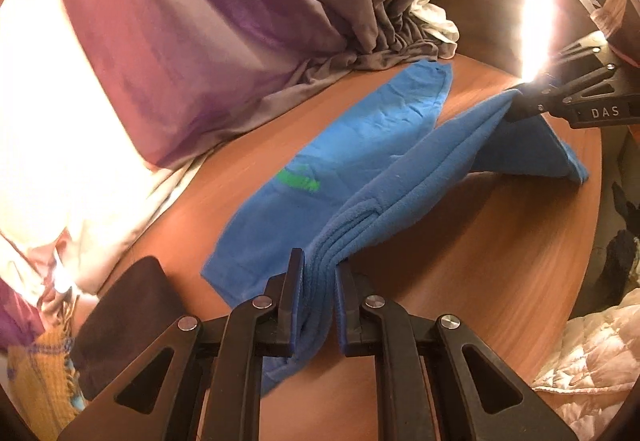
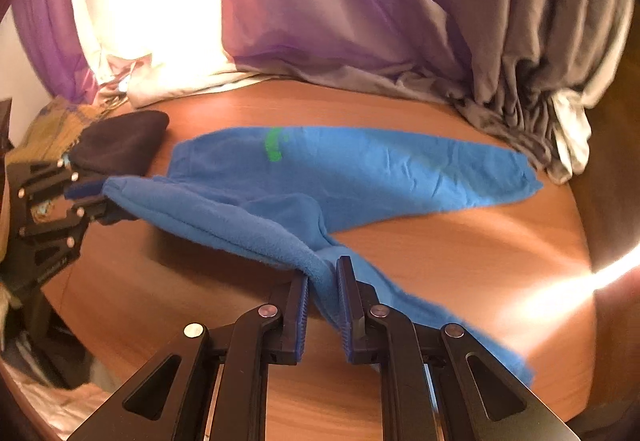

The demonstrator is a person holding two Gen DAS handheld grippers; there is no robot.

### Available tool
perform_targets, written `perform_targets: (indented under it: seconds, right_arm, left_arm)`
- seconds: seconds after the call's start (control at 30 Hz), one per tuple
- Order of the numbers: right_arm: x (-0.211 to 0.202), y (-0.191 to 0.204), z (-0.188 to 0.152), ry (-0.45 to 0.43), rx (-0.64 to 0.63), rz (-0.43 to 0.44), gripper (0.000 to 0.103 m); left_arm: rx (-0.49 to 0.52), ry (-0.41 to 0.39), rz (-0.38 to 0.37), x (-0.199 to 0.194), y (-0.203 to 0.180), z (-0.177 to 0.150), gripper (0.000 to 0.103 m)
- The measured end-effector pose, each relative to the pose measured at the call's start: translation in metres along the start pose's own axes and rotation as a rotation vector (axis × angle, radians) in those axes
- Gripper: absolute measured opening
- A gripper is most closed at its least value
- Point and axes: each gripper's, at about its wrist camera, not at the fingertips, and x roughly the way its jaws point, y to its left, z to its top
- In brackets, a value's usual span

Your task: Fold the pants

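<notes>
table point(image 1: 460, 281) — round, wood-grain top, bearing all below. curtains point(image 1: 200, 41) — purple and grey, bunched along the far edge, hems on the tabletop. pants point(image 2: 360, 169) — blue fleece with a green mark; one leg lies flat on the table, the other is lifted clear and stretched between the two grippers. dark cloth point(image 2: 120, 141) — folded, just beside the waist end. left gripper point(image 1: 318, 277) — fingers pinching the bunched waistband end. right gripper point(image 2: 323, 281) — fingers pinching the raised leg near its cuff, loose end trailing down.
</notes>
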Motion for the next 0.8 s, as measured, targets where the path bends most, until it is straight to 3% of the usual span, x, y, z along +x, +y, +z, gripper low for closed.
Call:
perform_targets:
  seconds: [0.27,0.43,0.8]
  right_arm:
    - [0.029,-0.014,0.066,0.155,-0.165,-0.004,0.011]
    - [0.06,-0.029,0.102,0.262,-0.172,0.027,0.011]
    - [0.139,-0.048,0.137,0.412,-0.132,0.067,0.011]
  left_arm:
    - [0.054,0.104,-0.079,0.028,0.028,0.045,0.014]
    - [-0.001,0.166,-0.122,0.059,0.053,0.067,0.014]
    - [-0.026,0.291,-0.1,0.134,0.078,0.075,0.016]
